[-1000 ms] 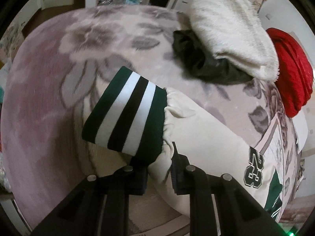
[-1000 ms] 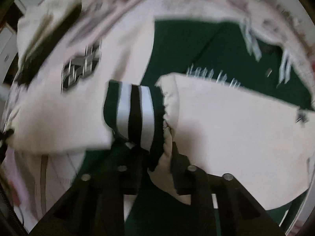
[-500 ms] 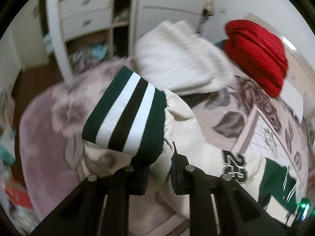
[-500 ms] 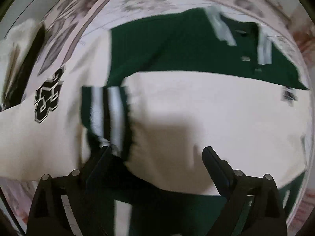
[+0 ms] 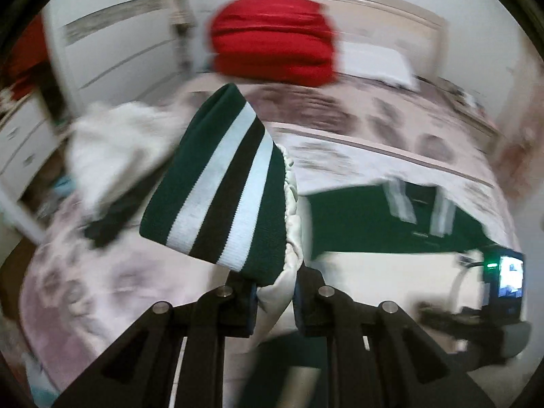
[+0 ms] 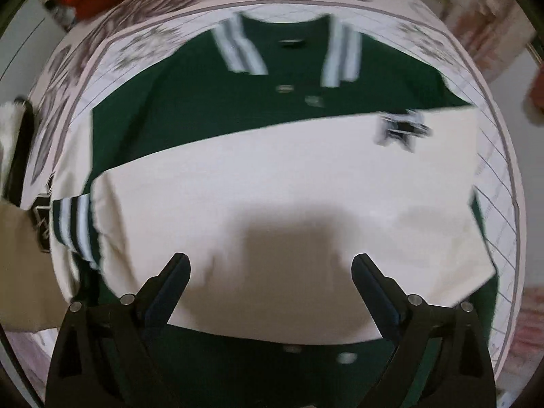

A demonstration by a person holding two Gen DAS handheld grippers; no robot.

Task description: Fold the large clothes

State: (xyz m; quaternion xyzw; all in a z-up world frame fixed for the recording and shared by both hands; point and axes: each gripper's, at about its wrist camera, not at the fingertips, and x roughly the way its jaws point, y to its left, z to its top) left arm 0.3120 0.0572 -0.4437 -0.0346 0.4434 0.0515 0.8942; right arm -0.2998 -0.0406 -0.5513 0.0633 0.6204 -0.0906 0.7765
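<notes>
In the left wrist view the left gripper [image 5: 274,301] is clamped on the cream sleeve just below its striped cuff [image 5: 217,190] above the bedspread [image 5: 357,142], while in the right wrist view the right gripper [image 6: 270,265], whose jaws have just been opening, stands wide and empty over the green-and-cream varsity jacket [image 6: 272,176] lying flat.

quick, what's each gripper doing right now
left gripper: shut on the jacket sleeve, just below the striped cuff.
right gripper: jaws have just been opening, nothing between them, above the jacket.
</notes>
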